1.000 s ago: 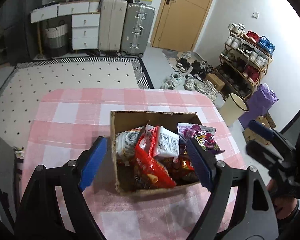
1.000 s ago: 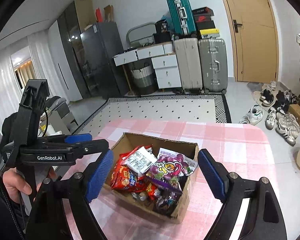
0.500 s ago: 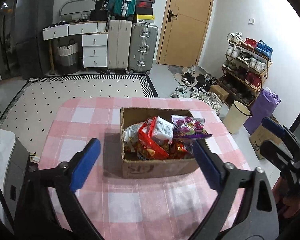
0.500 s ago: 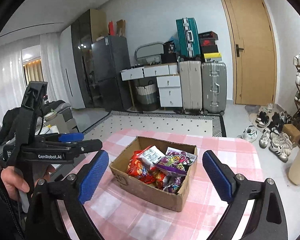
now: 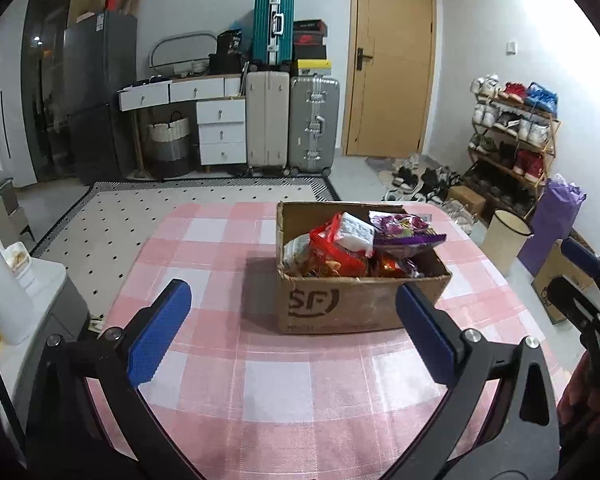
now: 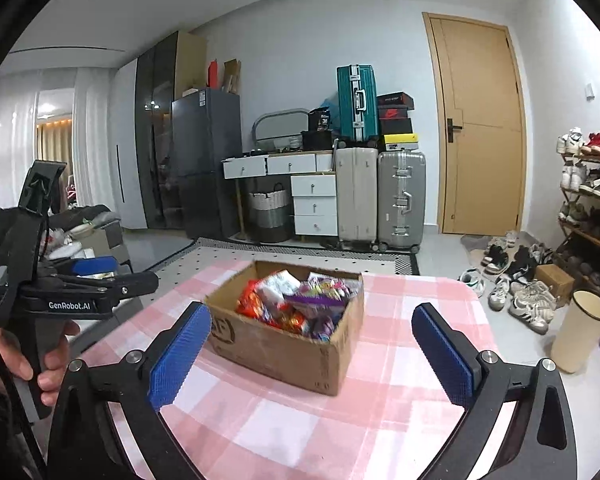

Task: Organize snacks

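Left gripper [image 5: 292,336]: wide open, nothing in it, blue pads [image 5: 159,338] far apart, up over the near part of the table [image 5: 300,392]; box [image 5: 360,304] a little way ahead, closer to the right pad, not touching.

Right gripper [image 6: 320,356]: wide open too, nothing in it, blue pads [image 6: 446,354] on either side of the box [image 6: 288,344] in the picture, but short of it, not touching; also seen at the right edge of the left view, black with a blue pad; a hand [image 6: 28,364] at the left edge of the right view around the left gripper's black handle.

Brown cardboard box, top open, on the pink and white check table, toward the far side; black letters on the near wall; full of snacks [image 5: 360,244], piled up over the rim; red bag [image 5: 332,252] in the middle, white pack [image 5: 354,232] leaning on it, purple bag [image 5: 404,230] on top at the right, sticking out past the rim.

Past the table: dotted rug [image 5: 140,216] on the floor; white drawers [image 5: 220,132], two suitcases [image 5: 292,124] standing side by side, a teal one [image 5: 273,26] up on top; tan door [image 5: 392,60]; shoe rack [image 5: 512,136] at the right, shoes on the floor near it; cream bin [image 5: 504,244] just beside the table; dark fridge [image 6: 204,160] at the left.
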Demonstrator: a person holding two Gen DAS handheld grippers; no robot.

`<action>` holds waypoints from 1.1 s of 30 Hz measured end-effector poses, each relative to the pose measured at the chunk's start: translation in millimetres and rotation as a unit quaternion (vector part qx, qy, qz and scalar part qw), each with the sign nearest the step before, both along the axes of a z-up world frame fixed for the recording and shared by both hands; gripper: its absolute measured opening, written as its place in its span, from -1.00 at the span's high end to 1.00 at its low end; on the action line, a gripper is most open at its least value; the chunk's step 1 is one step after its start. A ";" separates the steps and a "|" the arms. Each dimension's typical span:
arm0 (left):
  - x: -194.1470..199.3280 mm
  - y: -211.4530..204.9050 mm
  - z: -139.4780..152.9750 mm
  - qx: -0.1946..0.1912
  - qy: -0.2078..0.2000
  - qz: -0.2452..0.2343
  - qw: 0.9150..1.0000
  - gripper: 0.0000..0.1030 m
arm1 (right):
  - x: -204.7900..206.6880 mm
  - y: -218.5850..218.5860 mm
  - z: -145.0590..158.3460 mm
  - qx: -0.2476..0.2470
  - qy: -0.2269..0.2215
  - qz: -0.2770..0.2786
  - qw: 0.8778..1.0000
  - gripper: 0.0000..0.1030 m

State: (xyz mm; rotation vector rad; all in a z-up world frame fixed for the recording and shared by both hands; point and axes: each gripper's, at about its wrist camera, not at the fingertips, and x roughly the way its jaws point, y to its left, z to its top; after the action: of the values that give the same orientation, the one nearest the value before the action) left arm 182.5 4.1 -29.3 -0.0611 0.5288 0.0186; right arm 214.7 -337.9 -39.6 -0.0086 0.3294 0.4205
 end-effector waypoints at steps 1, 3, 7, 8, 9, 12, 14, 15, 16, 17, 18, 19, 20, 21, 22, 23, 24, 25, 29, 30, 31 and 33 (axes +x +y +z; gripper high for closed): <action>-3.9 -0.6 -4.8 0.002 -0.007 0.000 1.000 -0.97 | -4.4 -2.3 -4.7 0.000 -0.005 -0.004 1.000 -0.99; -13.3 -1.7 -14.5 0.009 -0.021 0.002 1.000 -0.97 | -15.2 -5.7 -15.0 -0.005 -0.016 -0.012 1.000 -0.99; -25.2 0.9 -33.7 0.018 -0.038 0.013 0.999 -0.98 | -25.1 -17.4 -35.1 -0.004 -0.016 -0.025 1.000 -0.99; -26.9 1.8 -37.7 0.018 -0.041 0.016 0.999 -0.98 | -24.6 -20.5 -39.7 -0.004 -0.012 -0.030 0.999 -0.99; -28.9 3.9 -42.6 0.015 -0.043 0.017 0.999 -0.98 | -25.4 -23.9 -46.5 -0.003 -0.004 -0.035 0.999 -0.99; -34.9 12.2 -56.8 0.005 -0.047 0.022 0.999 -0.97 | -31.5 -35.0 -61.2 0.007 0.003 -0.046 0.999 -0.99; -38.6 15.3 -65.5 0.013 -0.053 0.032 0.998 -0.97 | -33.4 -37.4 -67.9 0.006 0.001 -0.055 0.998 -0.99; -38.7 16.7 -69.2 0.020 -0.055 0.042 0.997 -0.98 | -35.3 -39.3 -72.3 0.002 -0.003 -0.061 0.998 -0.99; -38.2 18.3 -72.8 0.024 -0.057 0.050 0.997 -0.98 | -36.4 -41.2 -75.2 0.001 -0.004 -0.065 0.998 -0.99; -37.4 19.5 -75.0 0.023 -0.060 0.051 0.997 -0.97 | -37.5 -43.4 -79.6 0.005 -0.004 -0.066 0.998 -0.99; -37.8 21.1 -77.1 0.021 -0.064 0.053 0.996 -0.97 | -39.2 -44.8 -81.9 0.007 -0.003 -0.064 0.998 -0.99; -39.5 21.5 -79.7 0.020 -0.073 0.055 0.996 -0.97 | -40.5 -46.0 -85.6 0.010 -0.005 -0.063 0.998 -0.99; -42.1 21.0 -82.0 0.021 -0.084 0.053 0.995 -0.97 | -41.3 -46.8 -87.2 0.010 -0.007 -0.062 0.998 -0.99; -43.7 20.4 -84.3 0.025 -0.093 0.054 0.994 -0.97 | -42.4 -47.1 -91.1 0.009 -0.010 -0.065 0.998 -0.99; -45.1 18.9 -86.3 0.031 -0.103 0.050 0.993 -0.97 | -40.5 -46.7 -90.8 0.008 -0.011 -0.065 0.998 -0.99; -46.2 16.4 -91.0 0.042 -0.112 0.048 0.992 -0.98 | -39.8 -46.2 -93.3 0.007 -0.009 -0.062 0.998 -0.98; -46.7 14.4 -93.2 0.050 -0.118 0.049 0.991 -0.98 | -39.2 -45.5 -94.7 0.004 -0.007 -0.061 0.998 -0.99; -47.6 12.0 -95.2 0.056 -0.123 0.045 0.990 -0.98 | -37.8 -42.4 -91.5 0.002 -0.006 -0.059 0.998 -0.99; -39.3 8.0 -98.1 0.057 -0.104 0.034 0.992 -0.98 | -33.8 -38.5 -92.2 -0.007 -0.003 -0.056 0.998 -0.99; -38.5 10.7 -98.4 0.050 -0.101 0.037 0.993 -0.98 | -33.1 -37.4 -91.4 -0.008 -0.003 -0.055 0.998 -0.99; -38.6 13.2 -98.9 0.043 -0.102 0.040 0.993 -0.98 | -32.8 -36.7 -91.0 -0.008 -0.003 -0.055 0.998 -0.99; -38.2 15.9 -99.9 0.033 -0.104 0.039 0.993 -0.98 | -31.8 -36.5 -91.6 -0.007 -0.004 -0.056 0.998 -0.99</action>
State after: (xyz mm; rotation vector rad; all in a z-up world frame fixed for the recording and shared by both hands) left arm 144.2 20.0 -129.3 -0.0178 0.3168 0.1048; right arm 182.9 -374.4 -131.2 -0.0055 0.3224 0.3076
